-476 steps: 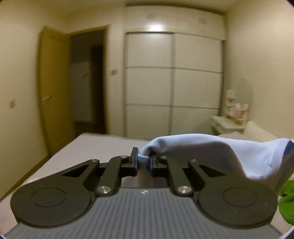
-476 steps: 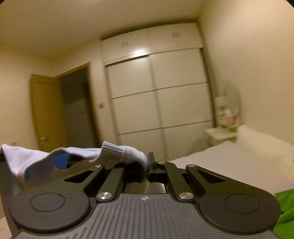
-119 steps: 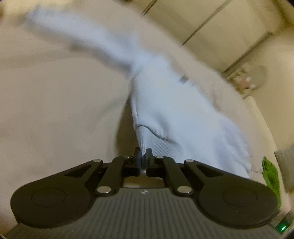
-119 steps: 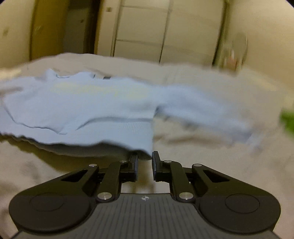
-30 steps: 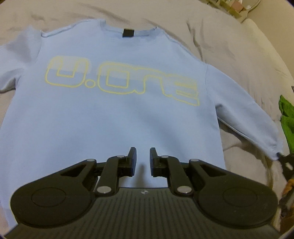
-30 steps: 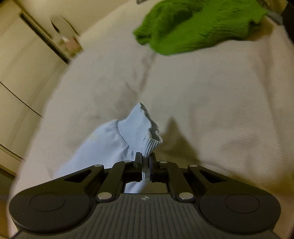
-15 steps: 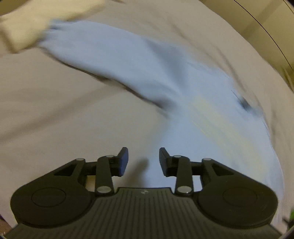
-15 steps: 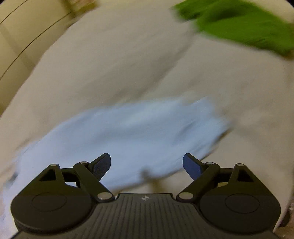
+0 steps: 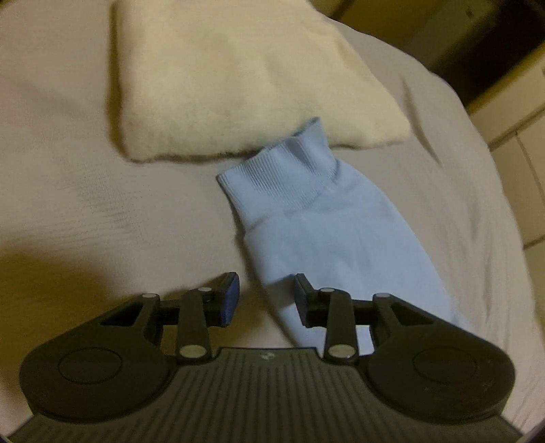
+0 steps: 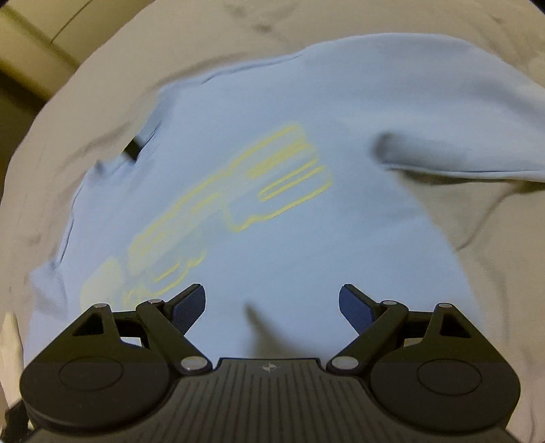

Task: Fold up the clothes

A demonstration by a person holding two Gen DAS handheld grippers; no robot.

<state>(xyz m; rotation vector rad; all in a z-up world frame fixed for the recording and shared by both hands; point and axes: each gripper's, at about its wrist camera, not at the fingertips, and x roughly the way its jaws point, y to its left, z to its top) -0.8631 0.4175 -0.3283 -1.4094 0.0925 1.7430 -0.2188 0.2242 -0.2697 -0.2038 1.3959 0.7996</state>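
Observation:
A light blue sweatshirt (image 10: 306, 211) with yellow outlined lettering lies spread flat on the bed, chest side up. Its right sleeve (image 10: 477, 136) stretches off to the right in the right wrist view. My right gripper (image 10: 272, 303) is wide open and empty, hovering over the lower chest. In the left wrist view the other sleeve (image 9: 327, 231) lies on the bed, its ribbed cuff (image 9: 282, 170) touching a cream garment. My left gripper (image 9: 267, 293) is open just above the sleeve, jaws astride its left edge, holding nothing.
A folded cream fleece garment (image 9: 221, 75) lies on the grey bedsheet (image 9: 85, 191) beyond the cuff. The bed edge and a dark doorway (image 9: 477, 41) show at the upper right. Wardrobe panels (image 10: 41, 30) lie past the bed's far edge.
My right gripper let go of the sleeve cuff, opened wide and swung over the sweatshirt's chest. My left gripper moved from the chest out to the left sleeve and opened wider.

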